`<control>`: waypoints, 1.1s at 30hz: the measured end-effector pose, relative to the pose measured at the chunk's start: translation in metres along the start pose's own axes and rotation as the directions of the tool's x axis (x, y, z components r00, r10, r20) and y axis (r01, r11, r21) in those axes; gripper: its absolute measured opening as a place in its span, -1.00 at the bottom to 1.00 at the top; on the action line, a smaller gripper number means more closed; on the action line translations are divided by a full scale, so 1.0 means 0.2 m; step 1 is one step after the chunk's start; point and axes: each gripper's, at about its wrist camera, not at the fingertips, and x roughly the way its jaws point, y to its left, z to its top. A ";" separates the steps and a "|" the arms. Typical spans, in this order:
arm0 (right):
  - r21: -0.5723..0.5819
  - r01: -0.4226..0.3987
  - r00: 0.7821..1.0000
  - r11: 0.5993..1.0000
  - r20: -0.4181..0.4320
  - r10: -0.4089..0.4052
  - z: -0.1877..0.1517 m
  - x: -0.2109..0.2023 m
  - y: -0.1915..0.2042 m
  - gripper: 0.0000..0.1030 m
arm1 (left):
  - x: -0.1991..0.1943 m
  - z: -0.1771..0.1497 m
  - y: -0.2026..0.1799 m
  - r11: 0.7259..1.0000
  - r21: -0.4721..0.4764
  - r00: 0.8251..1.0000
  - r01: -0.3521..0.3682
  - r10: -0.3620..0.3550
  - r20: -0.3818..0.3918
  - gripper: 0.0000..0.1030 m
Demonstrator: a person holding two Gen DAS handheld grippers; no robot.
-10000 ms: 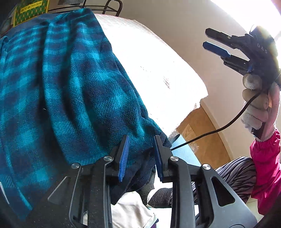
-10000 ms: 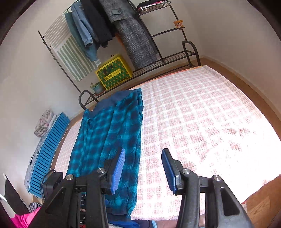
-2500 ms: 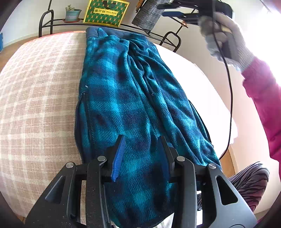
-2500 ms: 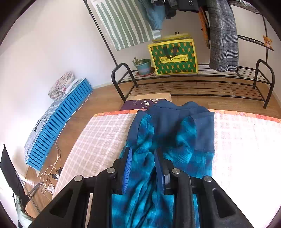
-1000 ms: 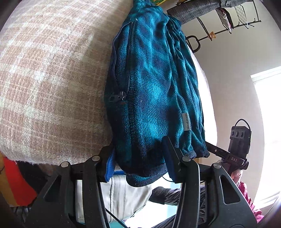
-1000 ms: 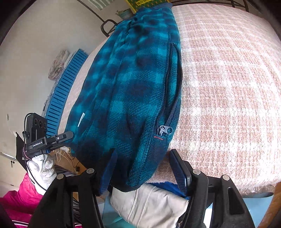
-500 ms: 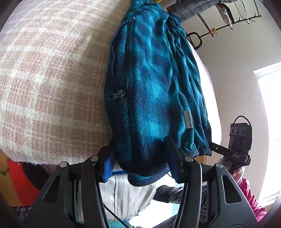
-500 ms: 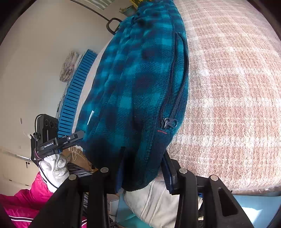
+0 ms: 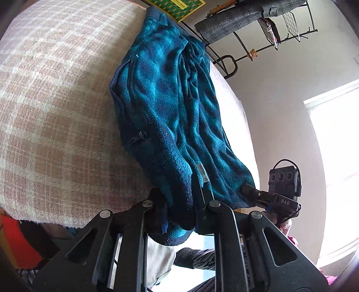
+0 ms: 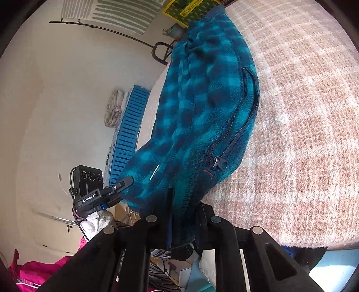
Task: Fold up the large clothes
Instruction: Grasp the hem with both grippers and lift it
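A teal and navy plaid fleece jacket (image 9: 170, 101) lies lengthwise on the bed, its hem at the near edge. My left gripper (image 9: 179, 202) is closing on one corner of the hem, with the fleece pinched between its pads. My right gripper (image 10: 185, 202) is closing on the other hem corner, below the pocket zip pull (image 10: 217, 164). Each gripper shows in the other's view: the right gripper (image 9: 249, 191) bites the hem at the right, and the left gripper (image 10: 125, 180) bites it at the left. The held hem is raised off the bed edge.
A pink and white checked blanket (image 9: 56, 101) covers the bed (image 10: 303, 134). At the far end stands a black clothes rack (image 9: 226, 65) with a yellow-green bag (image 9: 175, 6). A blue slatted panel (image 10: 130, 125) leans by the wall. A gloved hand (image 10: 94, 222) and pink sleeve (image 10: 33, 276) are near.
Both grippers have closed from open onto the jacket's hem. The left one has risen, and the hem has come up off the bed edge with it.
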 end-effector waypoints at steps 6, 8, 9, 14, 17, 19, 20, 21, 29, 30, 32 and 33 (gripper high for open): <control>0.003 -0.062 0.993 0.998 0.098 0.062 0.14 -0.06 0.09 -0.76 | -0.05 0.16 -0.10 0.998 0.003 0.997 0.055 -0.055 0.053 -0.73; -0.002 -0.060 0.990 0.998 0.127 0.060 0.21 -0.06 0.12 -0.77 | -0.05 0.22 -0.12 0.998 -0.002 0.996 0.055 -0.055 0.075 -0.73; -0.005 -0.057 0.989 0.998 0.139 0.057 0.25 -0.06 0.13 -0.77 | -0.05 0.25 -0.12 0.998 -0.005 0.995 0.056 -0.055 0.084 -0.73; -0.015 0.007 0.984 1.000 0.179 -0.004 0.44 0.00 0.17 -0.77 | -0.01 0.43 -0.11 0.999 -0.020 0.992 0.043 -0.041 0.121 -0.73; 0.006 0.037 0.981 0.999 0.193 -0.037 0.56 0.05 0.16 -0.77 | 0.04 0.53 -0.09 0.999 -0.030 0.991 0.027 -0.023 0.130 -0.73; 0.022 0.052 0.978 0.998 0.199 -0.055 0.63 0.07 0.12 -0.78 | 0.08 0.58 -0.07 0.999 -0.034 0.992 0.021 -0.017 0.128 -0.73; 0.031 0.059 0.977 0.998 0.202 -0.064 0.65 0.09 0.10 -0.78 | 0.10 0.60 -0.05 0.999 -0.042 0.992 0.021 -0.015 0.127 -0.73; 0.039 0.066 0.976 0.997 0.203 -0.073 0.67 0.10 0.09 -0.78 | 0.12 0.63 -0.04 0.999 -0.047 0.992 0.019 -0.013 0.125 -0.73; 0.095 0.131 0.970 0.987 0.192 -0.148 0.81 0.20 -0.02 -0.78 | 0.29 0.78 0.09 0.993 -0.118 0.994 0.000 0.013 0.104 -0.73; 0.097 0.142 0.969 0.985 0.190 -0.159 0.82 0.22 -0.03 -0.78 | 0.31 0.79 0.10 0.992 -0.122 0.994 -0.010 0.023 0.104 -0.73; 0.101 0.163 0.967 0.981 0.183 -0.179 0.84 0.24 -0.05 -0.78 | 0.36 0.82 0.12 0.991 -0.127 0.994 -0.035 0.048 0.100 -0.73; 0.106 0.168 0.966 0.980 0.179 -0.185 0.85 0.25 -0.07 -0.78 | 0.37 0.82 0.13 0.991 -0.129 0.994 -0.042 0.055 0.098 -0.73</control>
